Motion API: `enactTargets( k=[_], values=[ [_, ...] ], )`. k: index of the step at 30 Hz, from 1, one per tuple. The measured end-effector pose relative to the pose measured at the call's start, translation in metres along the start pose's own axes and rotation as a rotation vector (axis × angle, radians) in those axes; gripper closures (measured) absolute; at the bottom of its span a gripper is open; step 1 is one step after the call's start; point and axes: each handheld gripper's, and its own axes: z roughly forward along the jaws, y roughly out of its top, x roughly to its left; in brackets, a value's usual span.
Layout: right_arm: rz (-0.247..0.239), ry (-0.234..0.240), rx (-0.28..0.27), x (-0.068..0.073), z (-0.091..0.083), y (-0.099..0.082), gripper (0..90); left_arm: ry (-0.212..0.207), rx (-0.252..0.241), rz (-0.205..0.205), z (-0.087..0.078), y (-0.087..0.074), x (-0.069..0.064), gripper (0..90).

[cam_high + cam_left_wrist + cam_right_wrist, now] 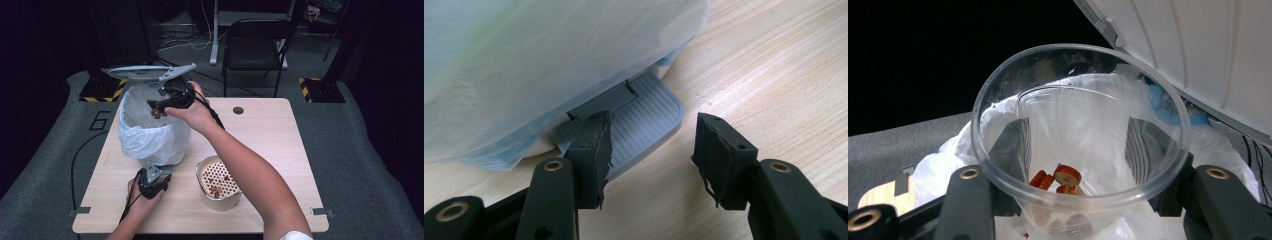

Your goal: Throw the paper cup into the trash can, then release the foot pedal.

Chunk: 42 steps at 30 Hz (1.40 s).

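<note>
A pedal bin lined with a white bag (150, 132) stands at the table's left, its grey lid (150, 73) raised. My right gripper (162, 106) reaches over the bin's mouth, shut on a clear plastic cup (1078, 120). The cup is tipped toward the bag (948, 160) and holds a few red-orange food pieces (1060, 179); the lid (1198, 50) hangs just above it. My left gripper (152, 182) is low at the bin's front. Its jaws stand apart, and one fingertip (594, 145) rests on the grey ribbed pedal (644, 117); nothing lies between the jaws (651, 137).
A round perforated strainer bowl (218, 182) with red pieces stands on the wooden table (270, 145), right of the left hand. The right forearm crosses above it. A black chair (255, 40) stands beyond the table's far edge.
</note>
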Motion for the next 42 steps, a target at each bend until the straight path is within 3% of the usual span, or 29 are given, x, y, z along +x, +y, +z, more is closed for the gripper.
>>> enactTargets(
  k=[9,12,15,16,17,20,22,25,26,30,35,36,37,39,40,42],
  values=[
    [-0.004,0.0,0.009,0.005,0.017,-0.002,43.3,-0.009,-0.001,-0.005,0.0,0.0,0.0,49.2],
    [0.015,0.008,0.003,0.005,0.021,-0.004,41.5,-0.008,-0.006,-0.007,0.0,0.0,0.0,49.3],
    [0.016,0.003,-0.006,0.008,0.024,-0.005,35.0,-0.015,-0.002,-0.012,0.0,0.0,0.001,49.3],
    [0.015,-0.003,-0.018,0.009,0.025,-0.006,29.1,0.005,-0.034,-0.025,0.002,-0.001,-0.001,49.3],
    [0.02,-0.007,-0.021,0.01,0.026,-0.006,25.4,0.005,-0.033,-0.022,0.002,-0.001,0.0,49.3],
    [0.031,-0.005,-0.02,0.011,0.027,-0.008,22.9,0.005,-0.032,-0.023,0.002,-0.001,-0.001,49.3],
    [0.032,-0.01,-0.012,0.011,0.027,-0.011,21.4,-0.01,-0.002,-0.013,0.0,0.0,0.001,49.3],
    [0.05,-0.006,-0.024,0.008,0.022,-0.013,19.9,0.013,-0.031,-0.019,0.002,-0.001,-0.001,49.3],
    [0.052,-0.004,-0.024,0.008,0.021,-0.014,19.3,-0.009,-0.001,-0.012,0.0,0.0,0.001,49.3],
    [0.049,0.003,-0.018,0.009,0.012,-0.016,16.4,-0.009,-0.002,-0.01,0.0,0.0,0.001,49.2],
    [0.027,0.02,0.01,0.008,-0.009,-0.021,18.5,-0.012,-0.002,-0.007,0.0,0.0,0.001,49.1],
    [0.016,0.01,0.008,0.009,-0.015,-0.024,19.0,-0.002,-0.026,-0.022,0.002,-0.001,0.0,49.2],
    [0.014,0.011,0.002,0.008,-0.022,-0.027,20.0,-0.014,-0.004,-0.015,0.0,0.0,0.003,49.1],
    [0.027,0.014,-0.004,0.006,-0.035,-0.035,20.4,-0.038,-0.01,-0.048,0.0,-0.001,0.003,49.1],
    [0.03,0.012,0.0,0.005,-0.042,-0.039,20.4,-0.044,-0.025,-0.087,0.001,-0.001,0.003,49.0],
    [0.019,-0.014,0.009,0.001,-0.054,-0.049,20.4,-0.059,-0.035,-0.107,0.001,-0.002,0.005,48.9]
  ],
)
